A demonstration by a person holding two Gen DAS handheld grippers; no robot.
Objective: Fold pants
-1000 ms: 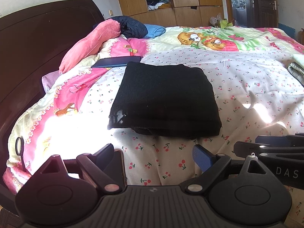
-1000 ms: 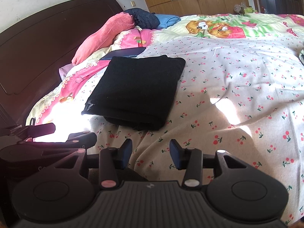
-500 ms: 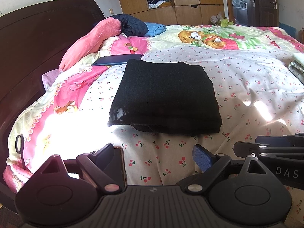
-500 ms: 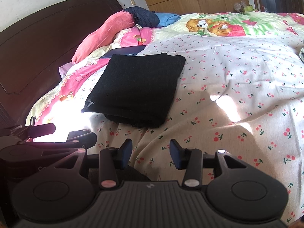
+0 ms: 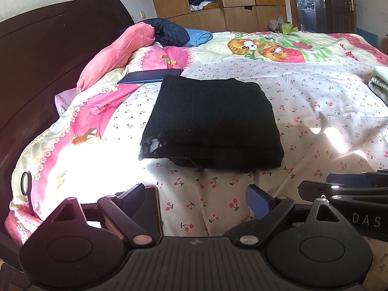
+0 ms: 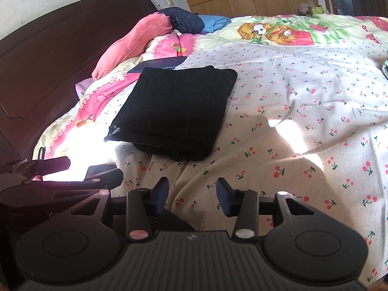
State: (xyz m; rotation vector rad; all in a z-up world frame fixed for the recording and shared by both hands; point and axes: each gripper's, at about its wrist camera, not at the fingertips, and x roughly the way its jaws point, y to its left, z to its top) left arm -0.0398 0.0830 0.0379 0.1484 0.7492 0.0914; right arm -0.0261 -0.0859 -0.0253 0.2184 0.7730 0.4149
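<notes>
I am at the near edge of a wide bed (image 5: 315,101) in a bedroom, its cherry-print sheet lit by hard patches of sun, a dark wooden headboard (image 5: 48,55) to my left and a brown wardrobe (image 5: 237,0) against the far wall.

My left gripper (image 5: 202,200) hangs low over the sheet's edge with its fingers spread wide and nothing between them. My right gripper (image 6: 192,196) sits just beside it, fingers parted somewhat less, also holding nothing; each claw shows at the margin of the other's camera, so the two are close together and level.

Ahead of both, well clear of the fingertips, lie the black pants (image 5: 213,123). They are a compact, roughly square stack of several layers, flat on the sheet, edges mostly lined up. One lower layer bulges out a little under the near edge, and the near left corner is slightly ruffled where the sun catches it.

Past the pants, touching or nearly touching their far edge, a dark blue flat object (image 5: 150,75) rests on the pink cartoon quilt (image 5: 97,111). Farther on are a long pink pillow (image 5: 114,55), a dark navy jacket (image 5: 169,30) and a blue folded cloth (image 5: 198,37). At the far right edge, another folded pale garment (image 5: 379,82) is only partly in view.

I judge the folding itself done. What may remain is tucking in that protruding layer, or nothing.
</notes>
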